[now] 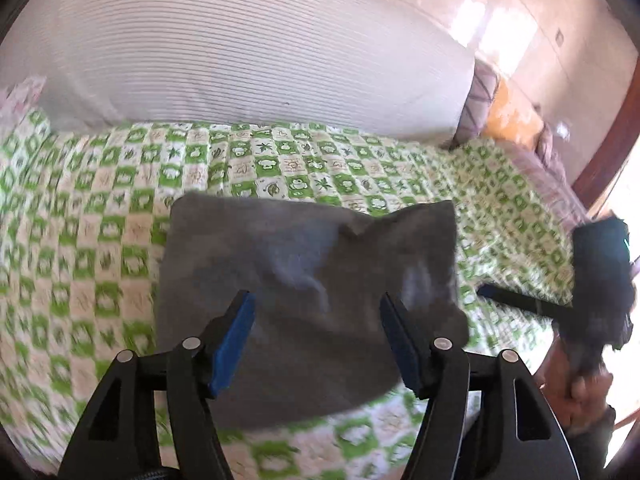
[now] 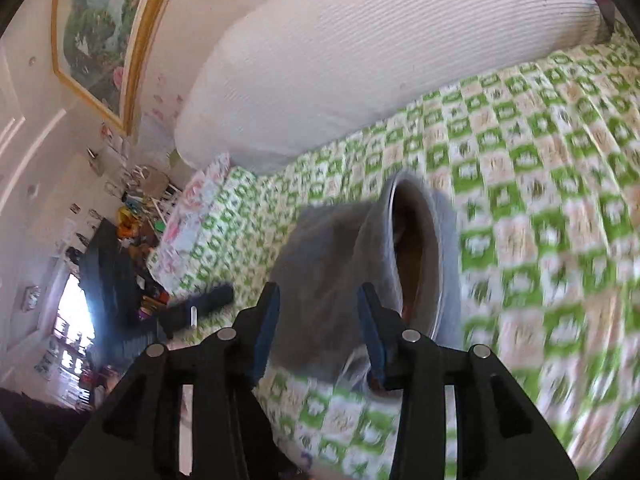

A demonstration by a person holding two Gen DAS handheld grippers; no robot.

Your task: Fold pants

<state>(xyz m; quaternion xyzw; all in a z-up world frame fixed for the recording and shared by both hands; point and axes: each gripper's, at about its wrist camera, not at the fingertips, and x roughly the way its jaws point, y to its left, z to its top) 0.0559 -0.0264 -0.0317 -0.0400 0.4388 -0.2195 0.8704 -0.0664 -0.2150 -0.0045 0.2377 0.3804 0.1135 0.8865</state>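
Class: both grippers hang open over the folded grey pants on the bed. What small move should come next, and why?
Probably lower the right gripper and press the pants flat: the waistband gapes open, so the fold looks loose. The left gripper is open.

From the left wrist we look forward and down over the bedspread (image 1: 100, 208), pants (image 1: 296, 280) close at 12 o'clock, pillow (image 1: 240, 52) beyond. Our right wrist view tilts, sharing pants (image 2: 328, 256), bedspread (image 2: 520, 168) and pillow (image 2: 380, 40)
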